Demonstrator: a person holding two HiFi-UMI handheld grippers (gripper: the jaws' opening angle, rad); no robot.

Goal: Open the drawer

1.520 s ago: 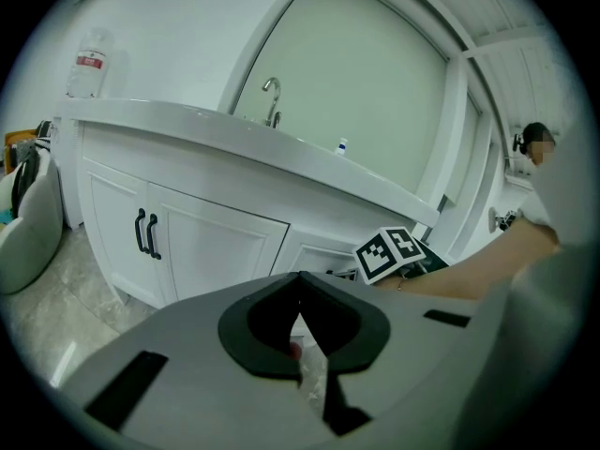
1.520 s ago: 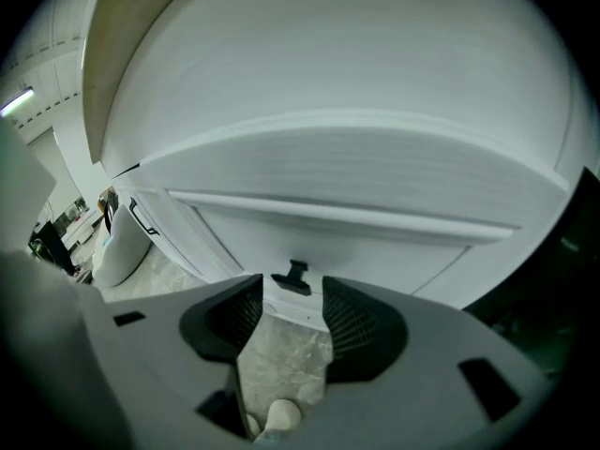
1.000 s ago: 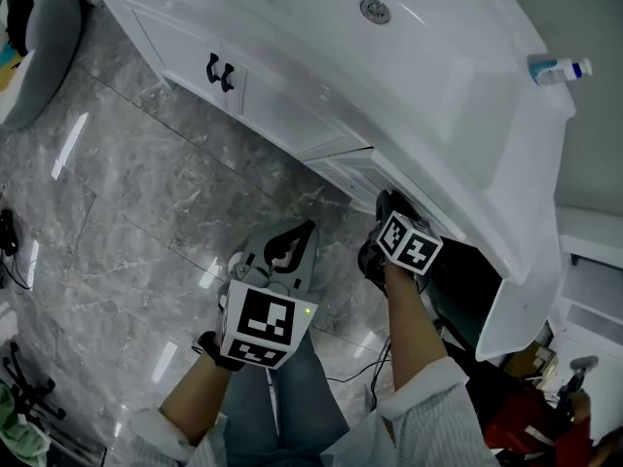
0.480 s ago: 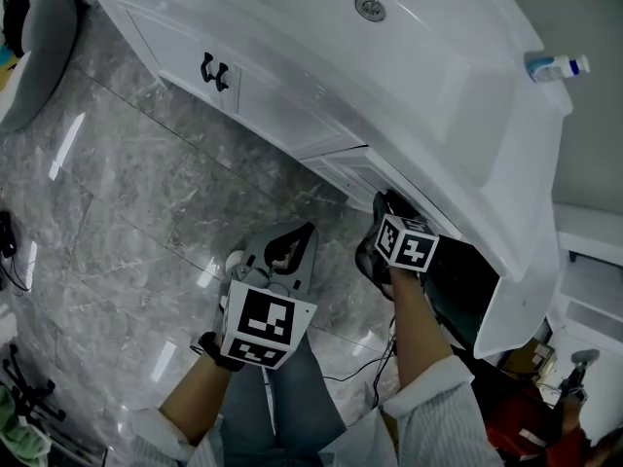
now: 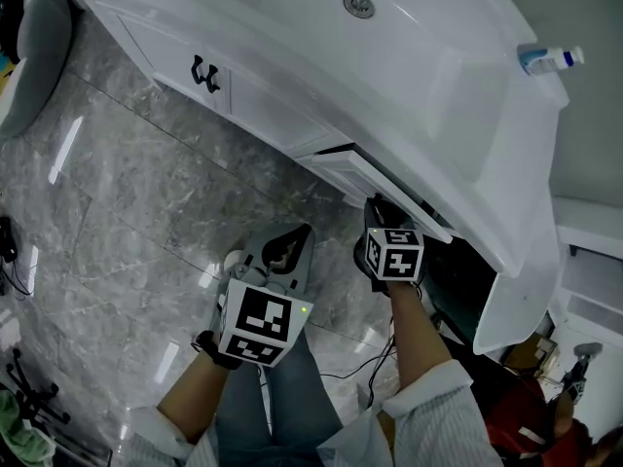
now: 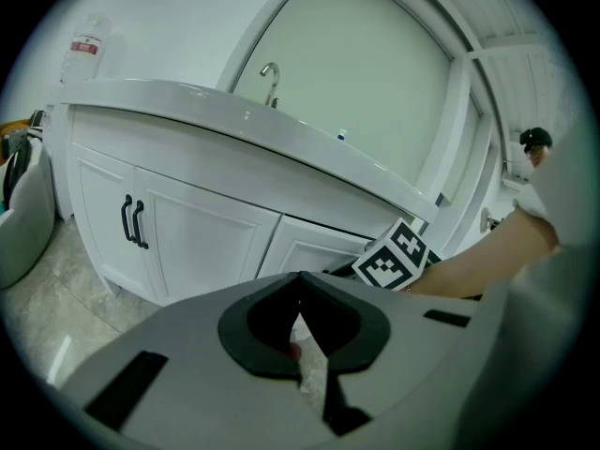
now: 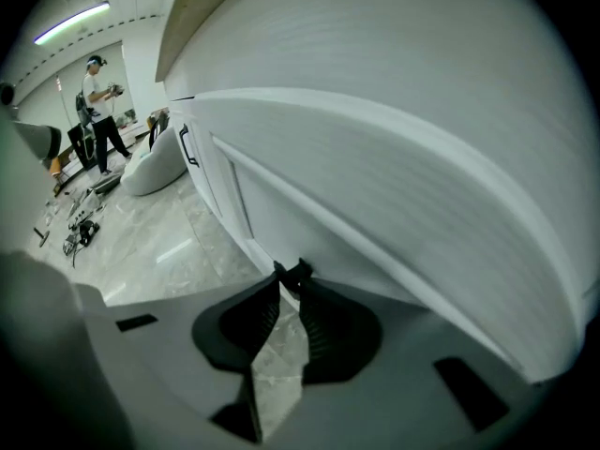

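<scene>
A white vanity's drawer (image 5: 382,191) stands a little way out from under the countertop (image 5: 458,86), with a dark gap behind its front. My right gripper (image 5: 381,210) points down at the drawer front's lower edge (image 7: 281,237). Its jaws are closing, and its tips (image 7: 289,272) stand a thin slit apart right at that edge. I see nothing clamped between them. My left gripper (image 5: 296,233) hangs shut over the marble floor, left of the drawer and apart from it. It holds nothing (image 6: 300,281). The left gripper view shows the drawer (image 6: 314,249) beside the right gripper's marker cube.
Two black handles (image 5: 205,72) sit on the cabinet doors to the left. The sink basin (image 5: 292,17) lies above. A small bottle (image 5: 551,58) rests on the counter's right end, and a grey beanbag (image 5: 39,37) is at far left. A person (image 7: 98,111) stands far across the room.
The drawer front now juts out more from the vanity. My right gripper has rolled, its marker cube turning to face the camera, and its jaws have narrowed. The left gripper stays still.
</scene>
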